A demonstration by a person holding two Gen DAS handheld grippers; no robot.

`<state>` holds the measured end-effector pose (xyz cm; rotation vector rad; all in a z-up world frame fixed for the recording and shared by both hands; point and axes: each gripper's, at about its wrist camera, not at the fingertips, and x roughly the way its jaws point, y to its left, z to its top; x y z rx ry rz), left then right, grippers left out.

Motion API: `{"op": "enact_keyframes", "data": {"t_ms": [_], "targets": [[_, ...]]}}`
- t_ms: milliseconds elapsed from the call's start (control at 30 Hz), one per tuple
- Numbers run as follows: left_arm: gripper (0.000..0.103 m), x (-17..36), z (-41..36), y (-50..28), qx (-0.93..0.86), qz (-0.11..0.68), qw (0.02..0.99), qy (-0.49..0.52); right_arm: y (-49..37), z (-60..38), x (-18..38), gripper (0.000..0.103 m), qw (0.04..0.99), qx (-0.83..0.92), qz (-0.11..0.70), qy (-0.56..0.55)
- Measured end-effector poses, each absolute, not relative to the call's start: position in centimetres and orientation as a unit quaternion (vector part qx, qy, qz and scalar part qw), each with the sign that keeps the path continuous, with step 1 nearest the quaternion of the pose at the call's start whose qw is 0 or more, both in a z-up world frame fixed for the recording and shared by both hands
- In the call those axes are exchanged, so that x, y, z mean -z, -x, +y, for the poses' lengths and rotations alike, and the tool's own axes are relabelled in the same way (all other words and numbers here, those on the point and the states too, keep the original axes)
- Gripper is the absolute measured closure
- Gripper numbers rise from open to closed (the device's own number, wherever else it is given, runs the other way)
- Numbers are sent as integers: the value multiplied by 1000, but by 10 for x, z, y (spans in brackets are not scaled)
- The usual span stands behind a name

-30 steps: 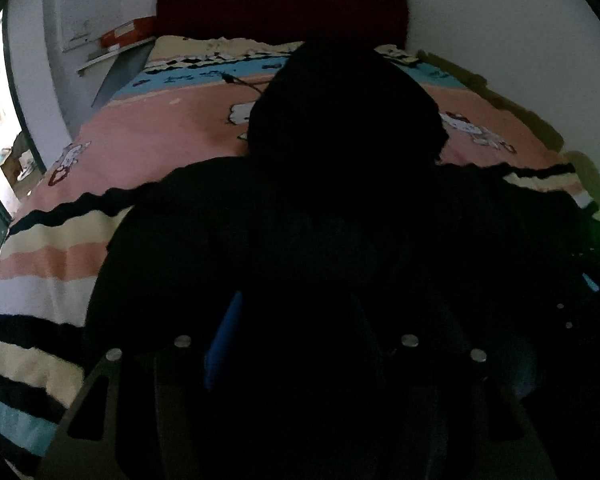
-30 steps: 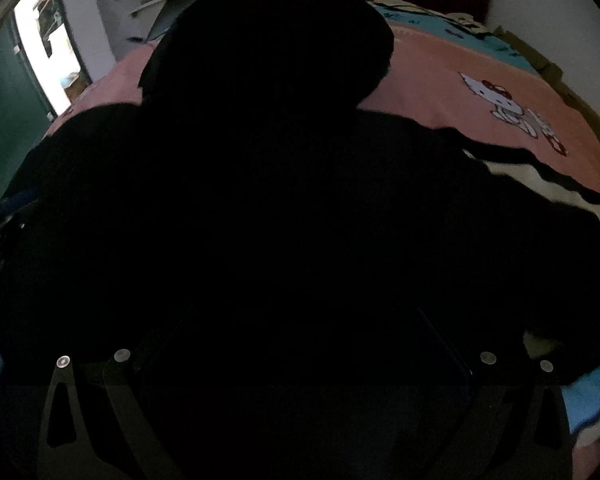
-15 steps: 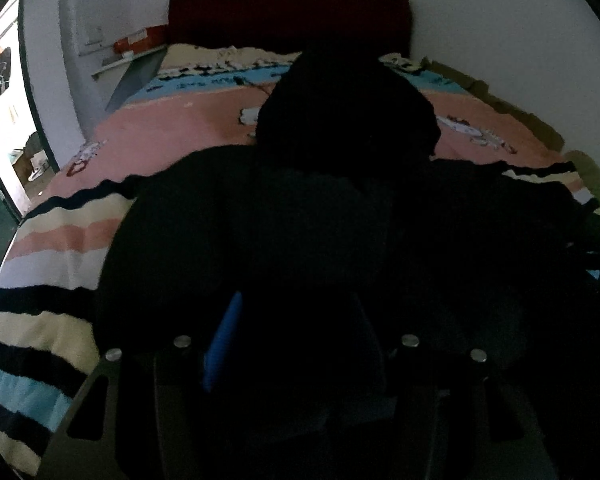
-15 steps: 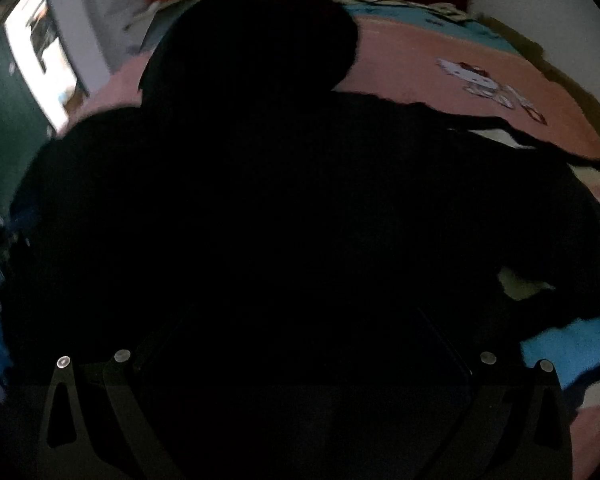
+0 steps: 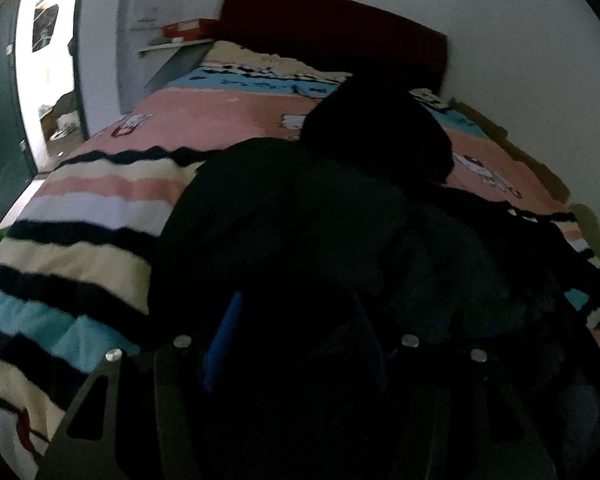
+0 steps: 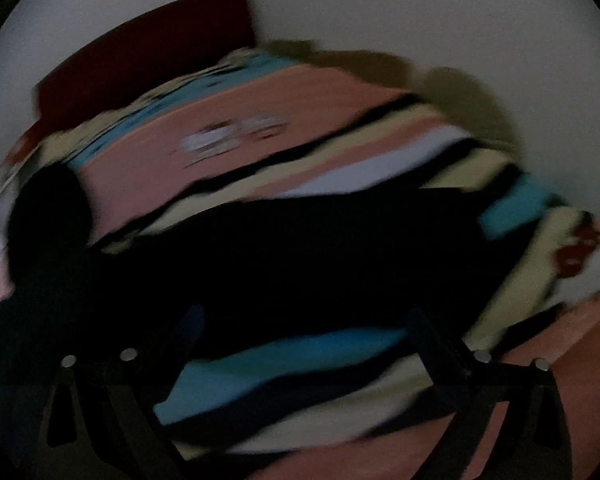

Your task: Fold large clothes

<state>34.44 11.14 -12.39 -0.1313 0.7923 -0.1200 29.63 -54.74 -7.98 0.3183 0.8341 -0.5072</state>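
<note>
A large black hooded garment [image 5: 320, 208] lies on the striped bed, its hood [image 5: 380, 128] toward the headboard. My left gripper [image 5: 296, 320] is low over the garment's near edge; its fingers are lost in the dark cloth, with one blue pad [image 5: 224, 332] showing, and cloth seems bunched between them. In the right wrist view the garment [image 6: 300, 248] stretches across the bed in a blurred frame. My right gripper [image 6: 300, 336] is open and empty, its fingers spread wide above the bedspread beside the garment.
The bedspread [image 5: 100, 200] has pink, cream, blue and black stripes with cartoon cats. A dark red headboard [image 5: 332, 28] stands against the white wall. A shelf with an orange box [image 5: 188, 28] is at the left, by a bright doorway [image 5: 48, 60].
My right gripper has let go of the garment, opened and swung off to the right, so the bedspread now shows between its fingers. My left gripper has drawn back and turned slightly left.
</note>
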Motion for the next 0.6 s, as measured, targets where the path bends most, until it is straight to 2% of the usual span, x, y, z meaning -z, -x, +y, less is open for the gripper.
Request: {"op": "enact_keyframes", "data": {"t_ms": [200, 433, 467, 533, 567, 600], "targets": [[49, 138, 118, -344, 41, 394, 915, 83, -276, -654, 96, 11, 837, 310, 383, -239], [48, 148, 117, -348, 33, 408, 909, 79, -281, -688, 138, 12, 816, 298, 404, -287], [48, 149, 116, -348, 33, 410, 908, 78, -284, -687, 143, 15, 814, 296, 411, -283], [48, 150, 116, -348, 32, 411, 908, 77, -289, -687, 147, 36, 817, 291, 416, -273], [48, 151, 116, -348, 31, 412, 907, 77, -293, -683, 147, 54, 821, 276, 417, -275], [48, 151, 116, -348, 31, 412, 907, 76, -293, -681, 147, 61, 823, 274, 418, -269]]}}
